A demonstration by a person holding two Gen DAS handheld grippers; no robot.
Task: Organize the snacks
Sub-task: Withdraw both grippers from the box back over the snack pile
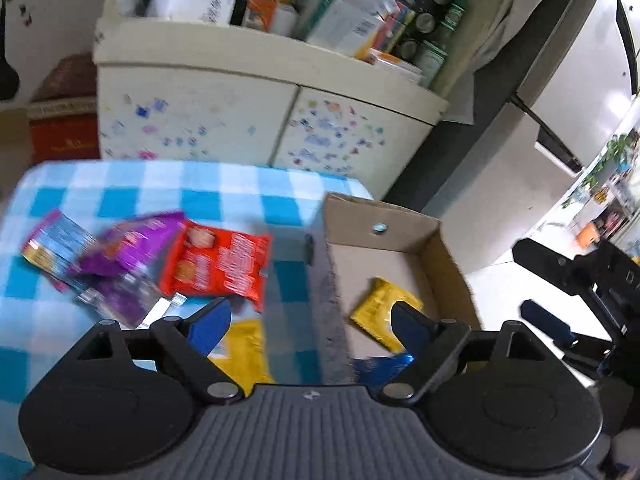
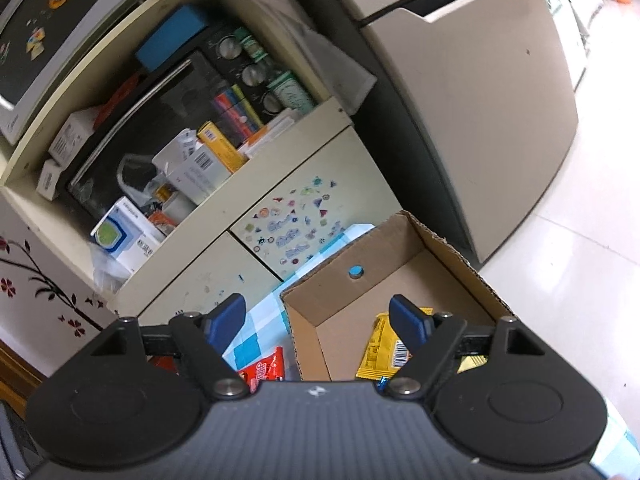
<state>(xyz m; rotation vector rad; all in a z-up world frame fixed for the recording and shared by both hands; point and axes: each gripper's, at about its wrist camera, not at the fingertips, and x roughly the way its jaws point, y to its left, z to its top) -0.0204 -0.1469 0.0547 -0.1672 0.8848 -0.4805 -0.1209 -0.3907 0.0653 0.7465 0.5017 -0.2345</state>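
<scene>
Purple packet motion-blurred, print unreadable; blue packet mostly hidden behind left tongs.

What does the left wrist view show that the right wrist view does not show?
Only the left wrist view shows the purple packet, a yellow packet on the cloth and the right gripper. Only the right wrist view shows the white monitor. Both show the cardboard box, the yellow packet inside it, the red packet and open jaws.

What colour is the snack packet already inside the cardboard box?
Yellow. The snack packet in the cardboard box shows best in the right wrist view, barcode visible.
</scene>
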